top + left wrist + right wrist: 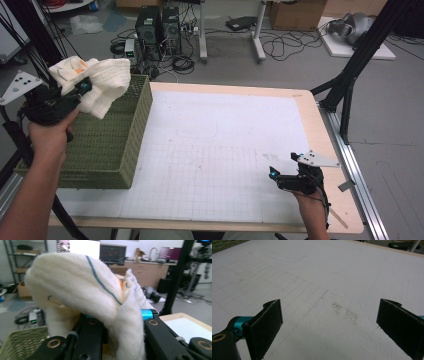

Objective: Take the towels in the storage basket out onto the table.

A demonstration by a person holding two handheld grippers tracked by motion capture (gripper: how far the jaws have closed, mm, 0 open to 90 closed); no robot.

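A cream knitted cloth [100, 80] with a thin teal stripe hangs bunched above the far left corner of the green woven basket [127, 145]. My left gripper [82, 90] is shut on the cloth and held up in the air over the basket. In the left gripper view the cloth [82, 290] drapes over both black jaws and hides their tips. My right gripper [282, 172] rests low near the table's front right, open. The right gripper view has its fingers [268, 317] wide apart over the bare white mat [324, 272].
The basket stands at the table's left edge on a white gridded mat [220, 145]. A wooden border [320, 130] rims the table. Black frame struts [350, 75] rise at the right. Computers and cables [160, 30] lie on the floor beyond.
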